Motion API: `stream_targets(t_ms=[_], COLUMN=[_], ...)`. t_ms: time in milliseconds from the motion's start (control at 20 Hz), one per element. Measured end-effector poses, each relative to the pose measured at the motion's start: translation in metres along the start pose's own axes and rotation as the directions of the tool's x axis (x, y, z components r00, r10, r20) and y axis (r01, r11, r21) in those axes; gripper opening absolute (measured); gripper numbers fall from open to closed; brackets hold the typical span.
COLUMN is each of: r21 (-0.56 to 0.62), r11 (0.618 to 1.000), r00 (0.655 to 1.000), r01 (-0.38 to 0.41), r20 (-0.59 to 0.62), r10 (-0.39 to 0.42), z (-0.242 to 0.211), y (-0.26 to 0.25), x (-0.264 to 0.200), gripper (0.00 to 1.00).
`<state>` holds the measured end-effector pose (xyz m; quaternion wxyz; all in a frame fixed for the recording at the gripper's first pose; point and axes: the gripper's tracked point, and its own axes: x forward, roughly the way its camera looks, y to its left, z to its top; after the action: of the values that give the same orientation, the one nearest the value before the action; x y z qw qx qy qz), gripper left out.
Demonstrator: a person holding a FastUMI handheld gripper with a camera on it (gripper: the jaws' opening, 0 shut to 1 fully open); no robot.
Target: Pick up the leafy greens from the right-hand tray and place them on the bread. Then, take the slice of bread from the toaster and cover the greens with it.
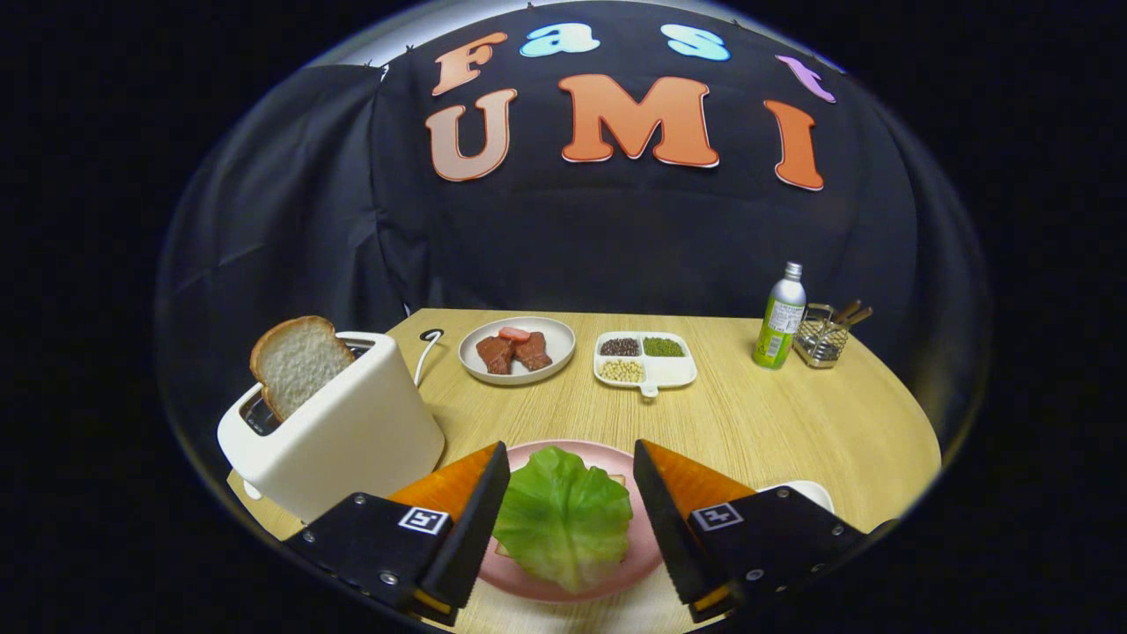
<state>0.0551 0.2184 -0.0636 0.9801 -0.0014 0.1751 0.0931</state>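
Between open hand-held gripper (570, 480) fingers: one leafy green (563, 519).

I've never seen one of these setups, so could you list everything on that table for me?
Table: one, light wood, under everything.
Toaster: one, white, beyond the left finger.
Bread slice: one, pale with a brown crust, standing in the toaster.
Pink plate: one, between the fingers.
Lettuce leaf: one, green, on the pink plate.
Meat plate: one, white, brown pieces on it, behind the pink plate.
Divided dish: one, white, holding beans.
Bottle: one, green and silver, far right.
Wire basket: one, beside the bottle.
Gripper: one, black and orange, jaws open either side of the lettuce leaf.
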Motion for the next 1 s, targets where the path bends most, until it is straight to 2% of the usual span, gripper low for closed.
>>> stream_targets(t_ms=[50,150,350,650,1000], r21=[-0.004,-0.006,-0.026,-0.089,-0.105], r11=[1.000,1.000,1.000,0.994,0.987], r00=[1.000,0.999,0.995,0.983,0.976], r01=[0.004,0.002,-0.005,-0.061,-0.120], r20=[0.015,0.033,0.102,0.165,0.167], r10=[-0.004,-0.002,0.007,0.075,0.136], z=[0.008,0.021,0.056,0.088,0.088], y=[0.005,0.019,0.052,0.123,0.185], x=[-0.001,-0.005,-0.013,-0.024,-0.021], gripper=[0.94,0.98,0.98,0.97,0.98])
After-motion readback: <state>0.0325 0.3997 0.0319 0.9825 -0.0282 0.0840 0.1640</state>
